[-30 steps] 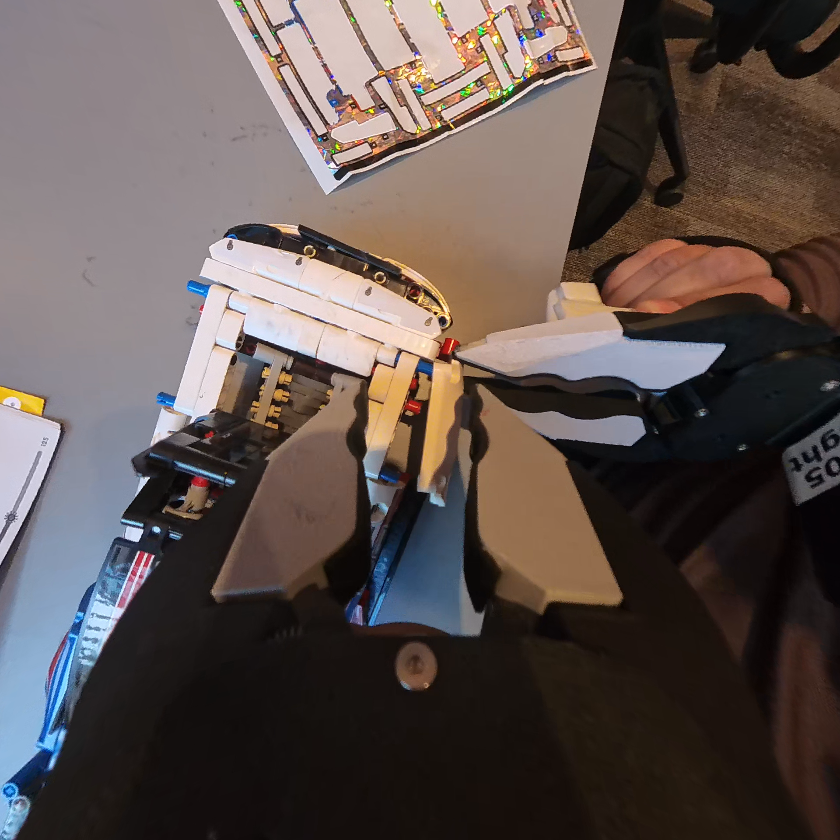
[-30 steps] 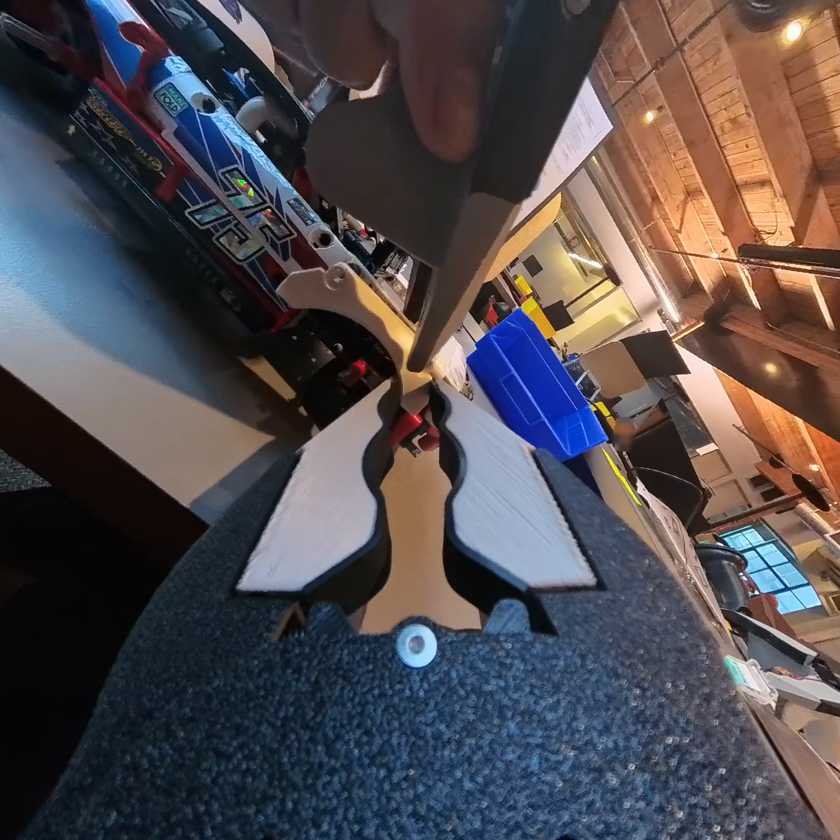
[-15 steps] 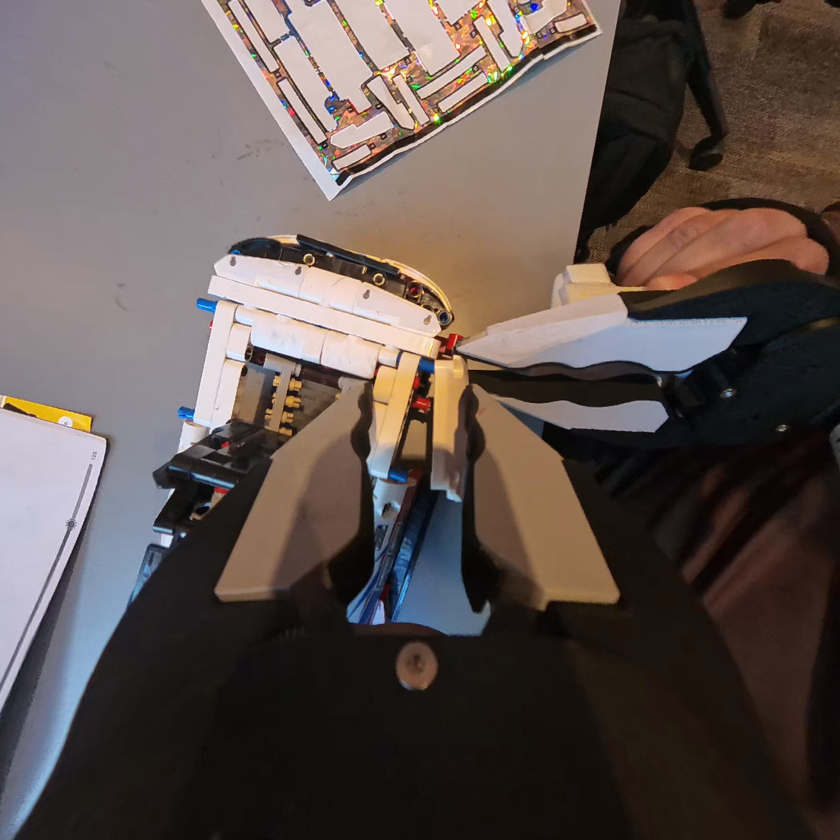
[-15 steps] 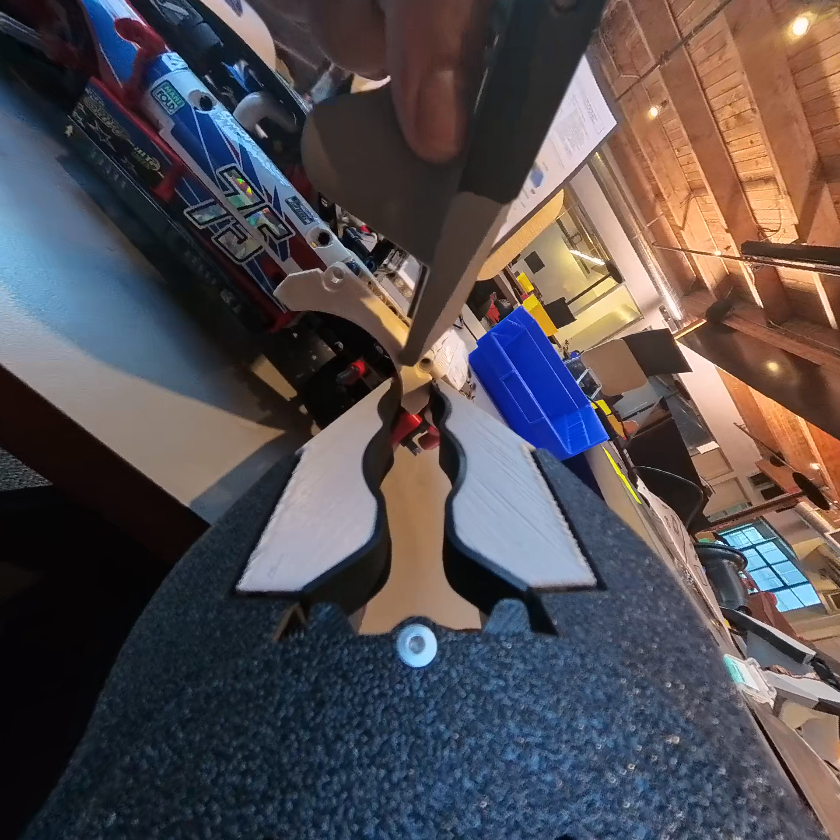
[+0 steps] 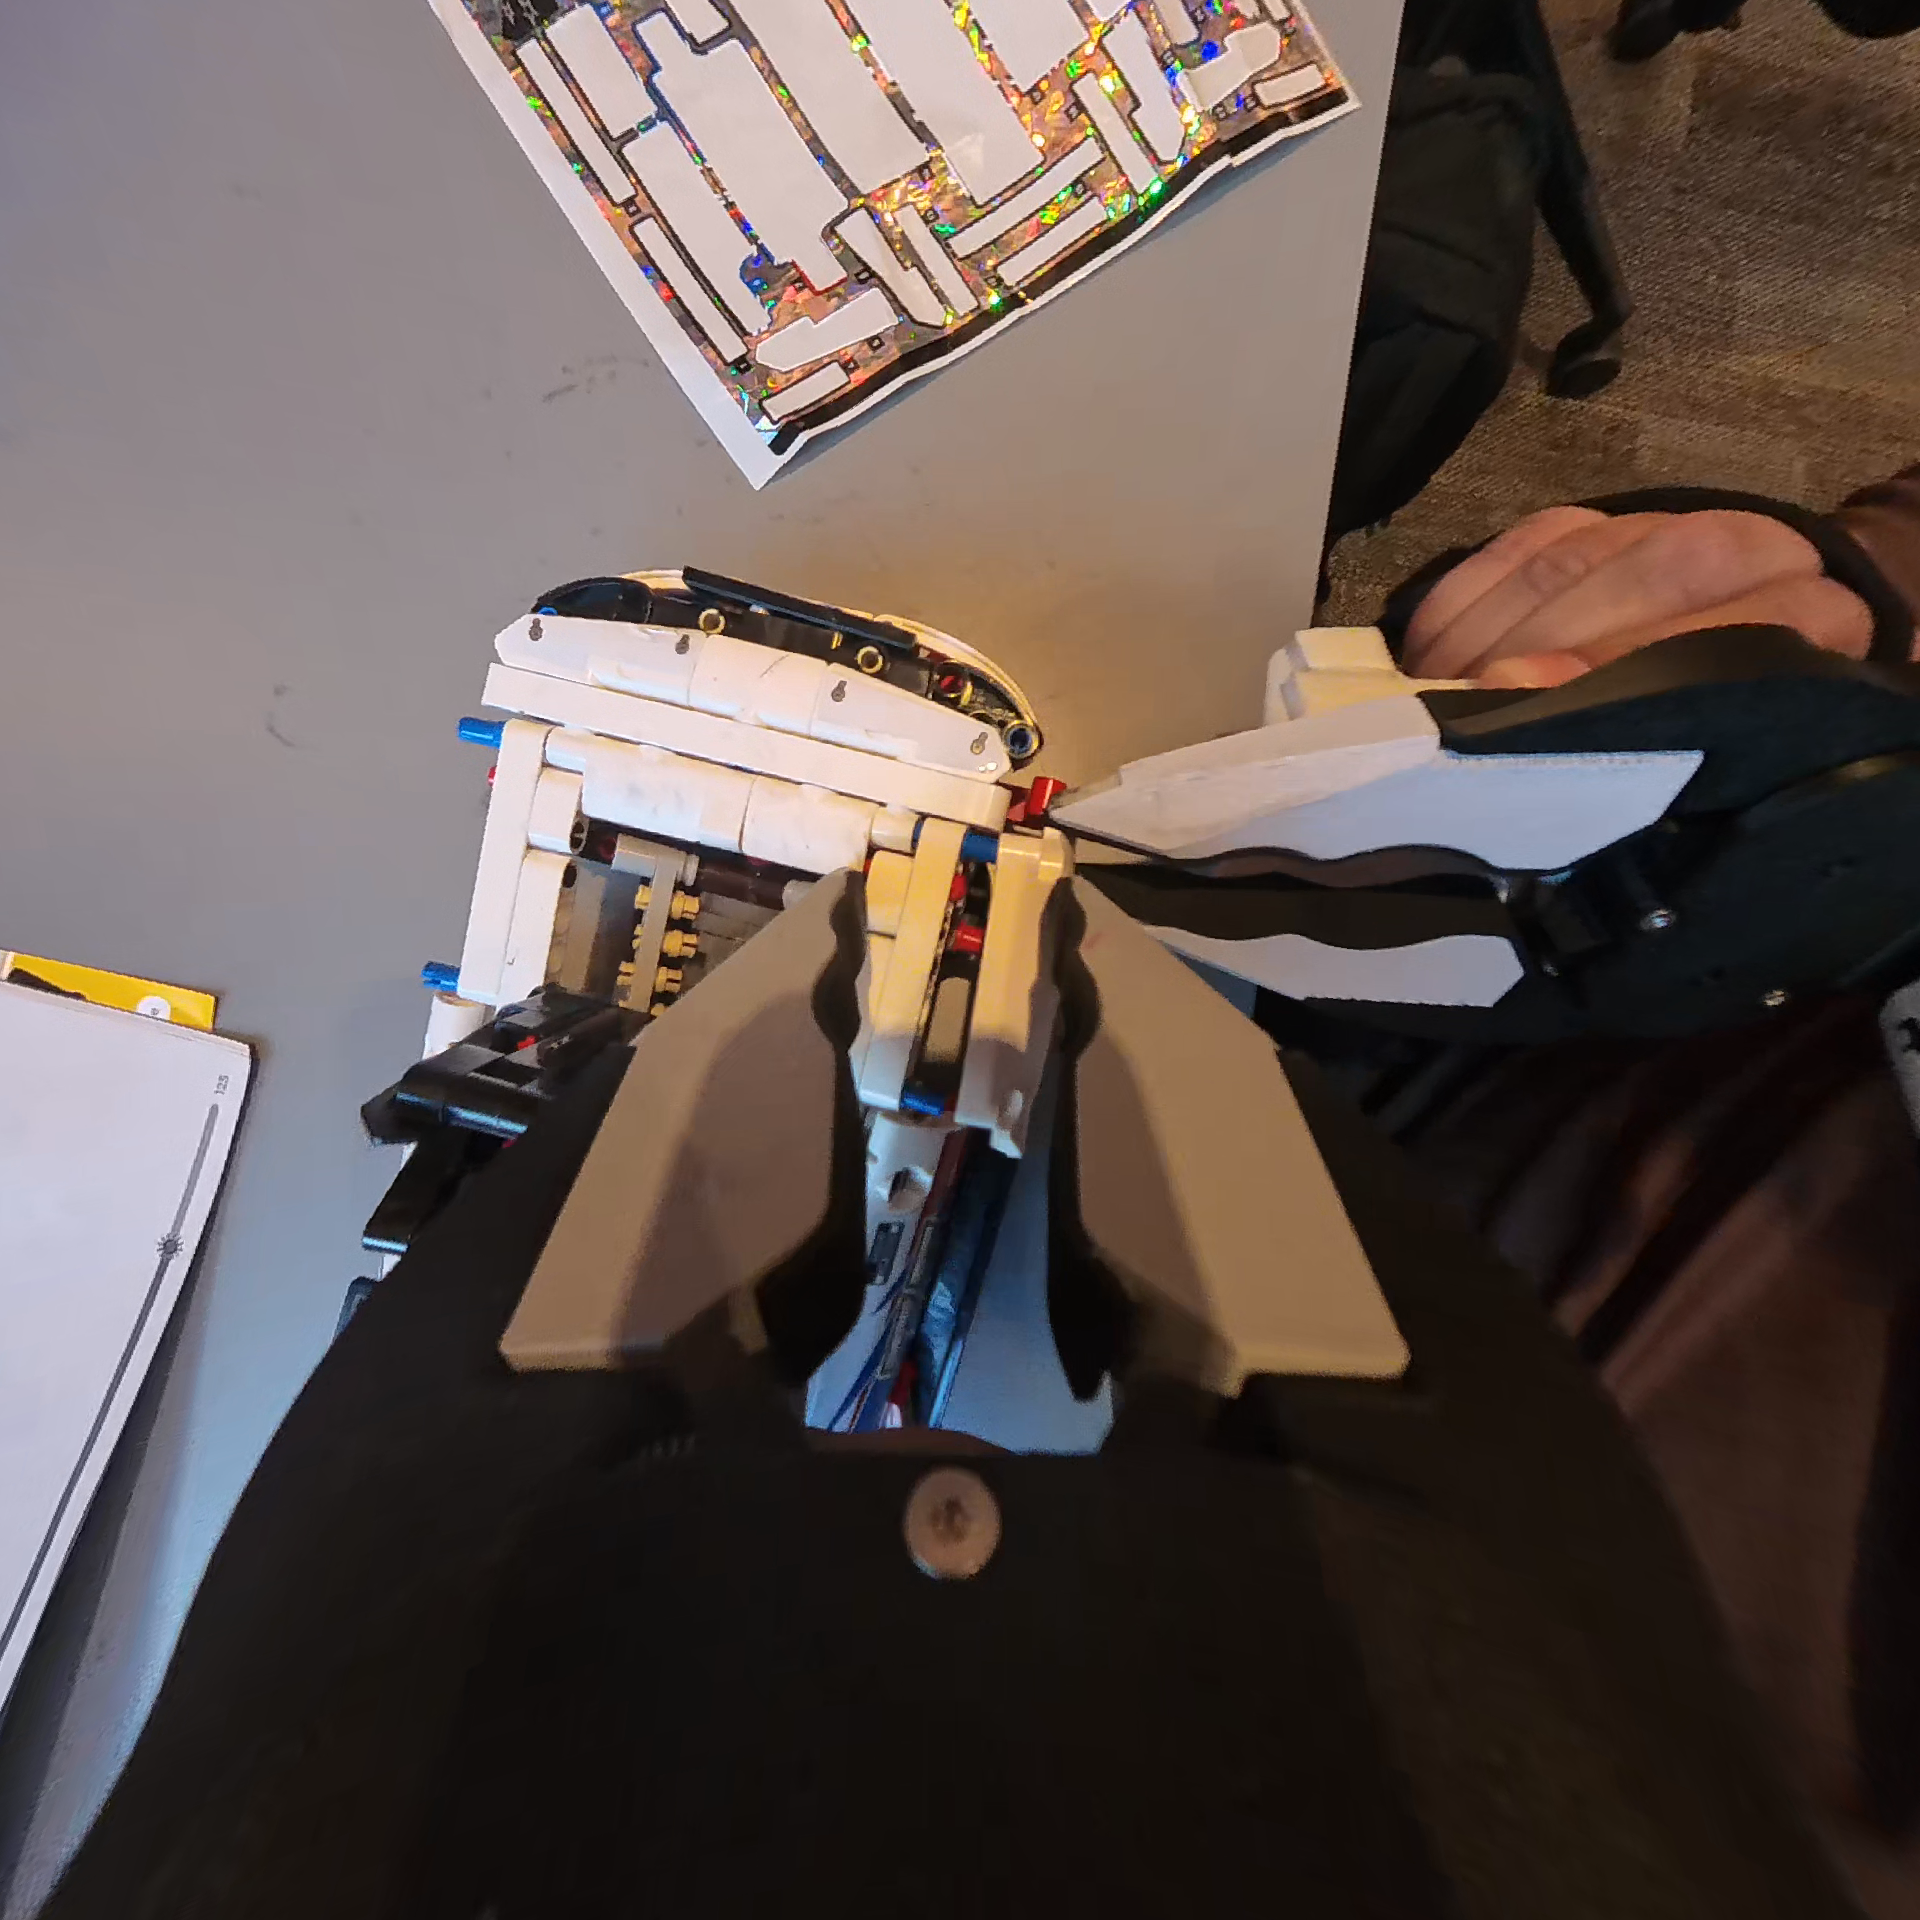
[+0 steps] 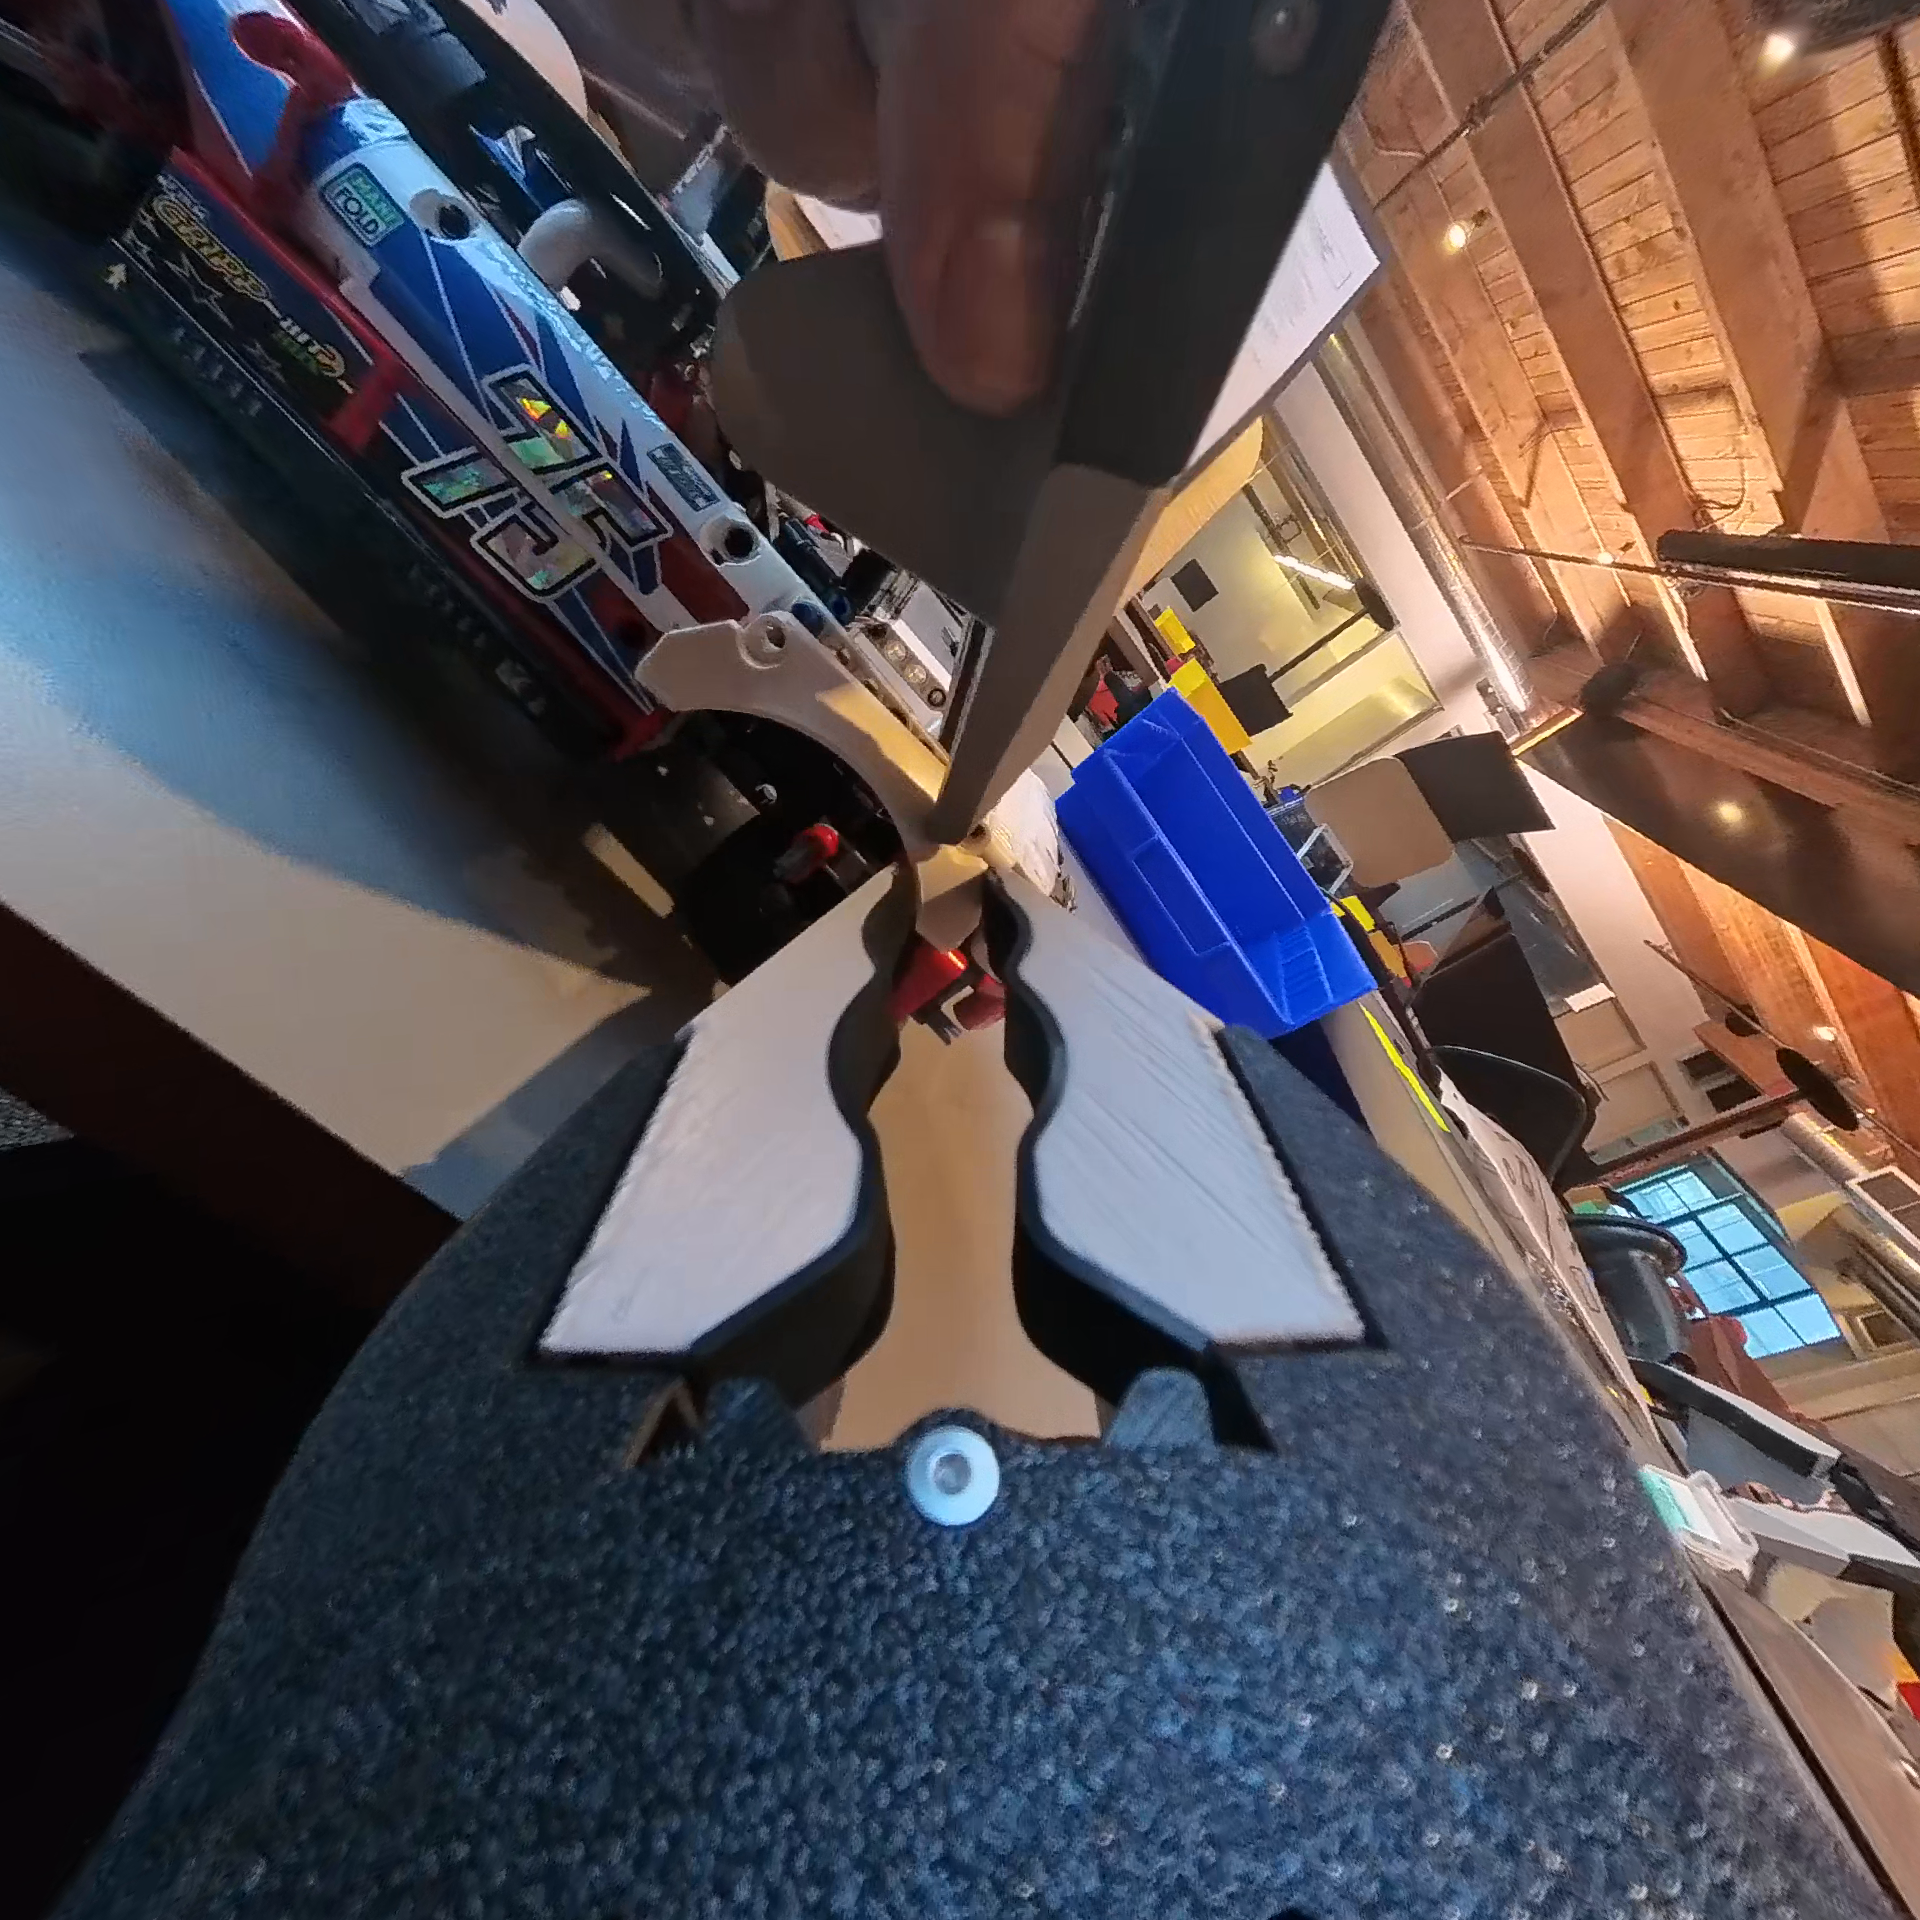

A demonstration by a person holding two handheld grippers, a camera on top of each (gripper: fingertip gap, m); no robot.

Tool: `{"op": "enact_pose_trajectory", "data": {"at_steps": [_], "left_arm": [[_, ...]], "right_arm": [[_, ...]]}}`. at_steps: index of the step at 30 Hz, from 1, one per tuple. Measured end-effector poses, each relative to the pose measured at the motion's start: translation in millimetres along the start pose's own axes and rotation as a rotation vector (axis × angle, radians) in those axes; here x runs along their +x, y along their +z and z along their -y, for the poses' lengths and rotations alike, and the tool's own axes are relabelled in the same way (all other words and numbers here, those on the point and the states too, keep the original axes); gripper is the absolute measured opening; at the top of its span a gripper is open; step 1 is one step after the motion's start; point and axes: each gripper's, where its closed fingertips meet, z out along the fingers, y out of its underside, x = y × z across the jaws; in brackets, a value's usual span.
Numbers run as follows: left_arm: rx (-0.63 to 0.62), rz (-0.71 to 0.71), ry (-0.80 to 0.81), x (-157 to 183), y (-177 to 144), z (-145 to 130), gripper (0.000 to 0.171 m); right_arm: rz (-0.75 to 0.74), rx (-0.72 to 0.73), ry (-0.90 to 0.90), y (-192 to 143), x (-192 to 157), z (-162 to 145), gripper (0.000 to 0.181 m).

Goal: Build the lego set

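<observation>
Slightly shifted toward 12 o'clock since a second ago, the left gripper (image 5: 951,935) clamps the white beams at the lego model's (image 5: 748,748) near corner on the grey bench (image 5: 260,468). From 3 o'clock the right gripper (image 5: 1055,821) is pinched on a red pin (image 5: 1039,798), its axis pointing at that corner. Whether the pin is seated is hidden. A sticker sheet (image 5: 883,187) lies at 12 o'clock.
</observation>
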Motion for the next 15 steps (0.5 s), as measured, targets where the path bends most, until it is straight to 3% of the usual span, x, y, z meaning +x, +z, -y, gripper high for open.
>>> {"op": "enact_pose_trajectory", "data": {"at_steps": [15], "left_arm": [[0.056,-0.009,-0.028,-3.4,0.4,0.0,0.031]], "right_arm": [[0.042,-0.013,-0.007,4.2,0.5,-0.3,0.014]]}}
